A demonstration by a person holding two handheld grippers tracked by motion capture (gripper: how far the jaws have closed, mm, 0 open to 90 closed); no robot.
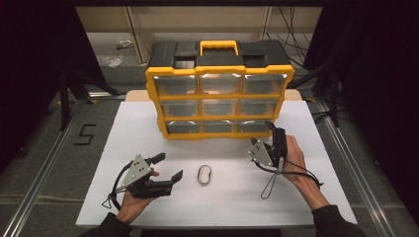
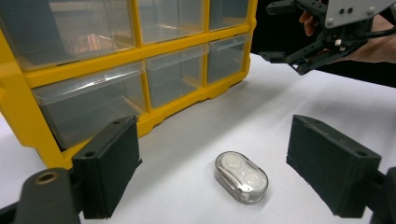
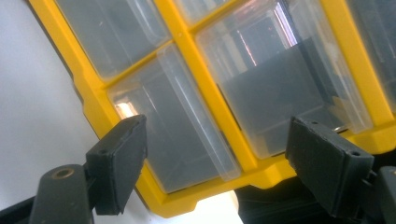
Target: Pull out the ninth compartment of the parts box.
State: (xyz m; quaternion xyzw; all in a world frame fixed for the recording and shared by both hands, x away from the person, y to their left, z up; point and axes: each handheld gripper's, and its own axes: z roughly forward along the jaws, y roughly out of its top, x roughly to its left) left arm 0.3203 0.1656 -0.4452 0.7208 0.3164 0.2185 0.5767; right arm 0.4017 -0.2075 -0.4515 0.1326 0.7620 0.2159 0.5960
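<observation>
- Counter [image 1: 148,123] first: your white work surface carries a yellow drawer cabinet [image 1: 220,101] at the back and a small clear case [image 1: 204,175] out front, well apart from the cabinet.
- Cabinet contents: nine clear drawers [image 1: 252,126] in three rows, all pushed in. Through the fronts they look empty to me, though glare hides parts of the upper row.
- Right tool [image 1: 271,132]: you hold it up against the lower right corner of the cabinet, jaws spread wide with nothing between them. In the right gripper view the bottom drawer fronts [image 3: 187,135] sit just ahead of the pads, not yet touched.
- Step in hand, as I judge it: you are lining up to pull a bottom-row drawer. Next you need one pad hooked under or over the drawer's lip, then a straight pull toward you.
- Left tool [image 1: 167,167]: released, resting low on the counter, jaws wide and aimed at the case [image 2: 241,176], which lies between and ahead of the pads, untouched.
- Case contents: two round white wells under a clear lid, which looks closed.
</observation>
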